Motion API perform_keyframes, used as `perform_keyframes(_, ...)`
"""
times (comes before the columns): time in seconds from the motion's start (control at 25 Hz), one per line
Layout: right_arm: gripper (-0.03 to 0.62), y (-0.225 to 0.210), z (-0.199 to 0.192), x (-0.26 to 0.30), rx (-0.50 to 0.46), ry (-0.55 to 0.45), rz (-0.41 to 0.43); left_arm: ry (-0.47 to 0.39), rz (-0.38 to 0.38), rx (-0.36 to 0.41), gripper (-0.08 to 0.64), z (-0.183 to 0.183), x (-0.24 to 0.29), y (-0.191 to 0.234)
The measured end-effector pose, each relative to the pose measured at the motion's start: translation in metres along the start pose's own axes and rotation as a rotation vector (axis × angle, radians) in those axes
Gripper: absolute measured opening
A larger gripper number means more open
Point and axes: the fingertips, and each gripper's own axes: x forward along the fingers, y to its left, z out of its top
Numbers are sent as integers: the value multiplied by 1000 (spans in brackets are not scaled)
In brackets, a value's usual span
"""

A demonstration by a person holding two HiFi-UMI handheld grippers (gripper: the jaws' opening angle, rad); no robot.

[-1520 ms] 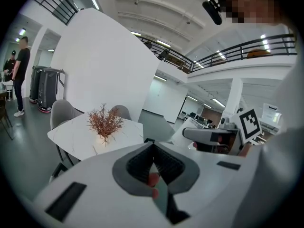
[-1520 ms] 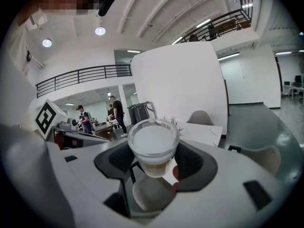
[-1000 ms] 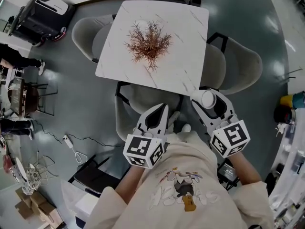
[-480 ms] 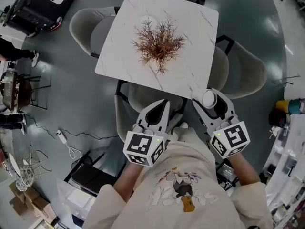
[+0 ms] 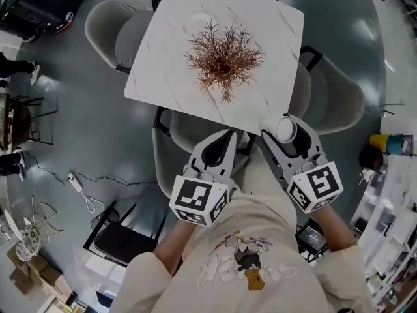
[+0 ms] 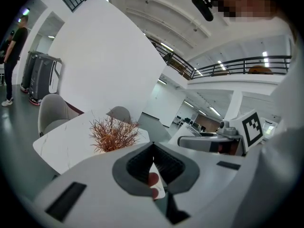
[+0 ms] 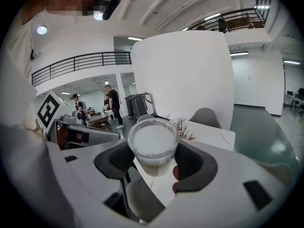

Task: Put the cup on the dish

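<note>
A clear plastic cup (image 5: 285, 130) with a whitish inside sits upright between the jaws of my right gripper (image 5: 285, 124), just over the near right edge of the white marble table (image 5: 156, 77). In the right gripper view the cup (image 7: 153, 144) fills the gap between the dark pads, gripper (image 7: 152, 152) shut on it. A pale white dish (image 5: 200, 19) lies faintly visible on the table's far side, beyond the dried plant. My left gripper (image 5: 230, 134) hovers below the table's near edge, jaws together and holding nothing; its pads meet in the left gripper view (image 6: 153, 150).
A dried reddish-brown plant (image 5: 225, 56) stands mid-table between the grippers and the dish. Grey shell chairs ring the table: left (image 5: 107, 31), right (image 5: 339, 103), and one tucked under the near edge (image 5: 192, 132). Cables and a black case lie on the floor at left.
The table has drawn closer in the head view. Both grippers have come up to its near edge, and the cup now overlaps the tabletop corner. Neither grip has changed.
</note>
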Motion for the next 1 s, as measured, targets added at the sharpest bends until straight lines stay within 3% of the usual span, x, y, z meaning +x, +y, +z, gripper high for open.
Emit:
perform_keyframes(0.52,265,-37,20,59,-112,10,171,-71,247,-26,3,28,28,45)
perform_keyframes(1.0,265,-66,35,107,-100,38,239,-100,364,-45,3,49,49,67)
